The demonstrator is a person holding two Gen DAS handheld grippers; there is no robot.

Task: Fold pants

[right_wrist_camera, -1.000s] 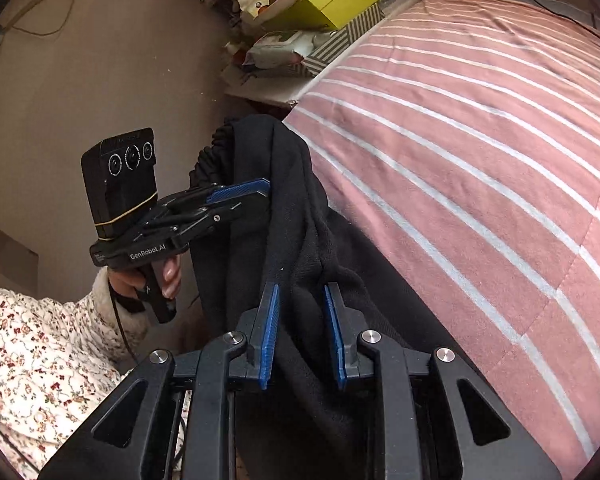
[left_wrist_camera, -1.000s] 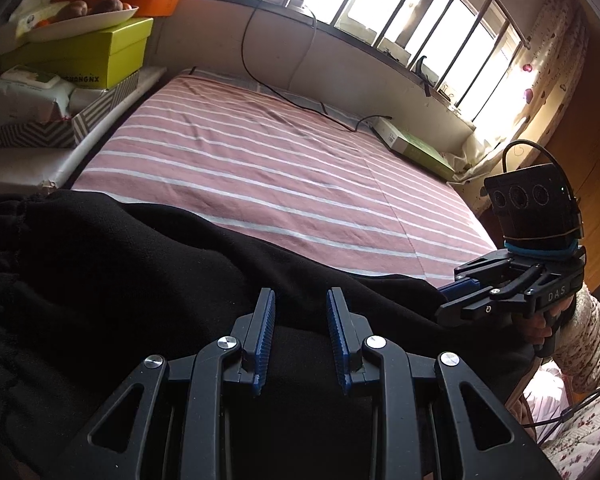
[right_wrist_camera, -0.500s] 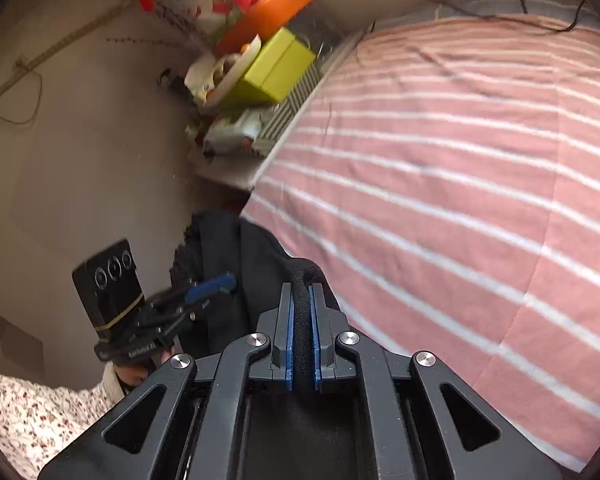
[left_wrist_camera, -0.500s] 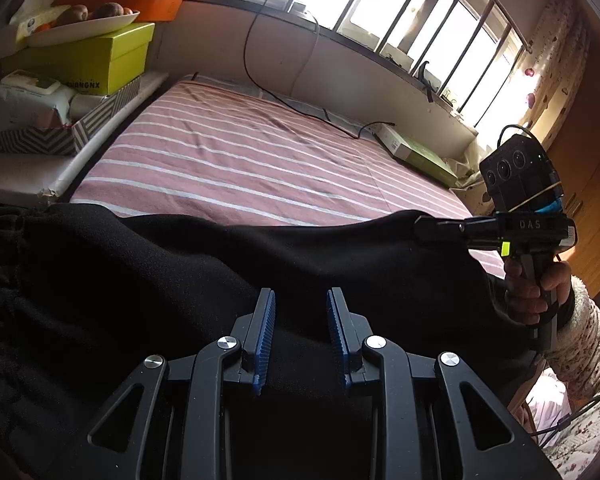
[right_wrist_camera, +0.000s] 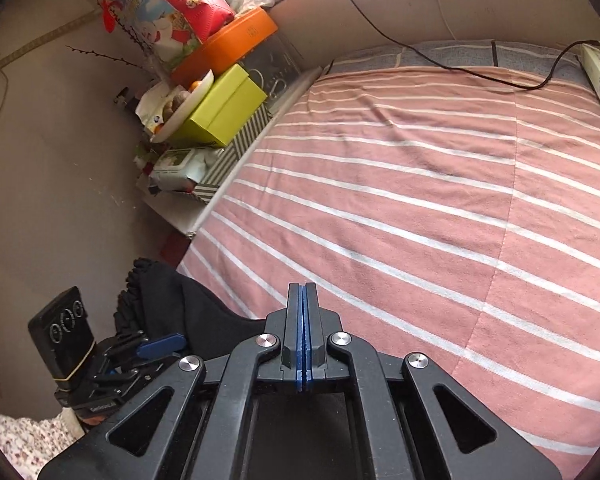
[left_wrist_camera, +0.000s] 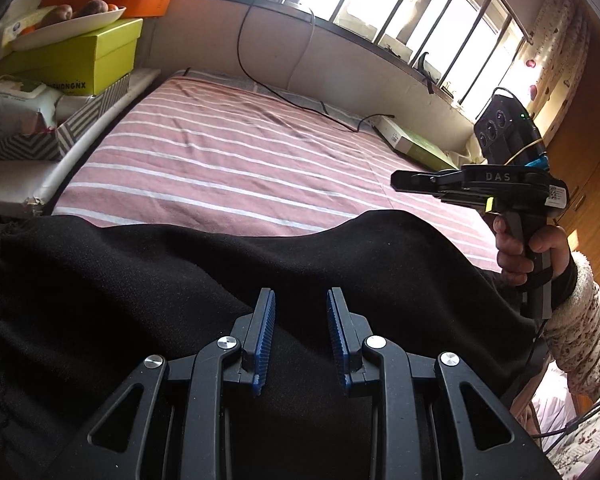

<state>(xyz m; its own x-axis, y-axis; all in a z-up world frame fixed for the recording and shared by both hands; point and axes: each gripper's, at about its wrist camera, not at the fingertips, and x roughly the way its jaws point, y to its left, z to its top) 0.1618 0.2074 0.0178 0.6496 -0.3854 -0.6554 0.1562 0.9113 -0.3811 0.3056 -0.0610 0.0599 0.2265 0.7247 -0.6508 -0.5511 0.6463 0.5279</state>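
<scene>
The pants (left_wrist_camera: 260,280) fill the lower frame, their top edge sagging across bare striped bed (left_wrist_camera: 240,160). Left gripper (left_wrist_camera: 300,336) is half open over the fabric; right gripper (right_wrist_camera: 303,344) has pinched fully together, nothing visible between its pads.

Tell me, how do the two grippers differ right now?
The left gripper has its jaws apart, over the black pants; the right gripper has just closed, its pads together with nothing showing between them. The left gripper's view is half filled by the pants, whereas the right gripper's looks mostly onto the striped bed. Both are black with blue pads.
</scene>
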